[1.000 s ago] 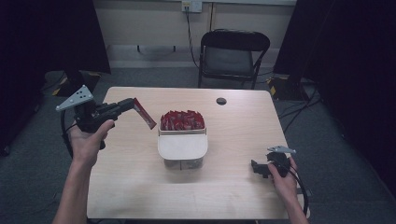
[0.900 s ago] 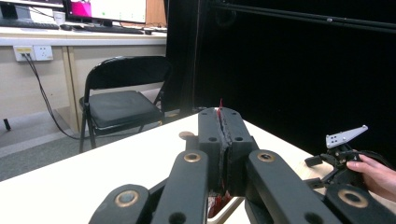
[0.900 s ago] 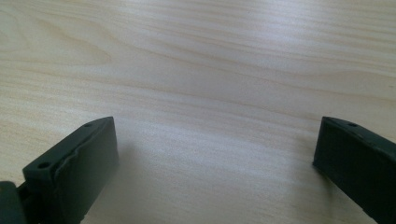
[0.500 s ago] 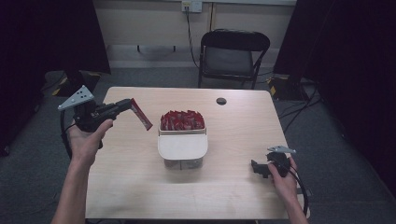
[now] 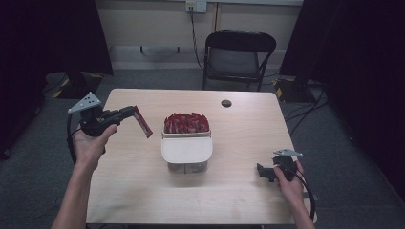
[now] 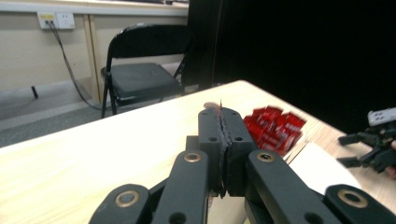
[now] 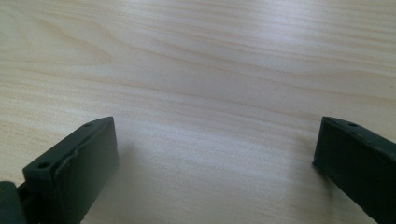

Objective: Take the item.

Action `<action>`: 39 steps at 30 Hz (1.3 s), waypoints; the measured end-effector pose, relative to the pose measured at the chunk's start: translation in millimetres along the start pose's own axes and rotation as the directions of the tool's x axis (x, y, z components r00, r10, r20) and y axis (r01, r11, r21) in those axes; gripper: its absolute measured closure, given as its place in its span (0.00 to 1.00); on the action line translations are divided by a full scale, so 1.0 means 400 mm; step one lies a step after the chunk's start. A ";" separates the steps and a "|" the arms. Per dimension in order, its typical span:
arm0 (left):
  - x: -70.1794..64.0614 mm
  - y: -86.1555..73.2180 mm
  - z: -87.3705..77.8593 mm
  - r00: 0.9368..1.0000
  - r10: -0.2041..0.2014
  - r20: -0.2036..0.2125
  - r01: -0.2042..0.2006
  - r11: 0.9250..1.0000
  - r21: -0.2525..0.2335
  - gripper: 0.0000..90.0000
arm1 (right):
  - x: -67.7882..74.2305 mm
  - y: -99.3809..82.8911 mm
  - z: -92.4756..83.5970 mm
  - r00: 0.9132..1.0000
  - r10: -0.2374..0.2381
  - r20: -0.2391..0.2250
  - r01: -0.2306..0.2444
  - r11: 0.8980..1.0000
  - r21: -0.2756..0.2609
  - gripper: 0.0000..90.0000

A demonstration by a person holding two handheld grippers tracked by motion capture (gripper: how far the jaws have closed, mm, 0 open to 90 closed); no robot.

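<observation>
Red sachet (image 5: pixel 143 122), pinched by left gripper (image 5: pixel 128 112), may snag on box (image 5: pixel 186 149) rim; right gripper (image 5: pixel 263 172) idles wide open.

The sachet (image 5: pixel 143 122) in the black left gripper (image 5: pixel 128 113) is red — so are the sachets (image 5: pixel 186 123) packed in the white box (image 5: pixel 186 150). The table (image 5: pixel 143 191) is pale wood with faint grain. The right gripper (image 5: pixel 264 172) and folding chair (image 5: pixel 239 57) are black — the floor grey.

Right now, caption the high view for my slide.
Left gripper holds a red packet beside the full box; right gripper rests open.
</observation>
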State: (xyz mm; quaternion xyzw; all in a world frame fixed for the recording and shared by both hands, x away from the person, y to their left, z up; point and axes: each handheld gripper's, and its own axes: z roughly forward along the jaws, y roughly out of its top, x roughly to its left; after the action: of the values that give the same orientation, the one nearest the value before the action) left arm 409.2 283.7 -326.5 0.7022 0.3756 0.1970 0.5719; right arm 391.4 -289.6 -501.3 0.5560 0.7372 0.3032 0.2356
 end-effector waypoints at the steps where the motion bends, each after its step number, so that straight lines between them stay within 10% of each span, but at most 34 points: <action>1: 0.005 -0.006 0.002 1.000 -0.006 0.002 0.006 1.000 -0.001 0.99 | 0.000 0.000 0.000 1.000 -0.001 -0.001 0.001 1.000 0.000 0.00; 39: 0.062 -0.145 0.067 0.998 -0.044 -0.055 0.050 0.992 0.116 0.98 | 0.000 0.000 0.000 1.000 0.000 0.000 0.000 1.000 0.000 0.00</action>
State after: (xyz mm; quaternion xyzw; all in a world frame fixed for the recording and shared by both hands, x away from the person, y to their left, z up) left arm 426.6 288.4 -392.6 0.7202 0.4178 0.1794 0.5240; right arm 391.4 -289.6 -501.3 0.5560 0.7372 0.3032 0.2357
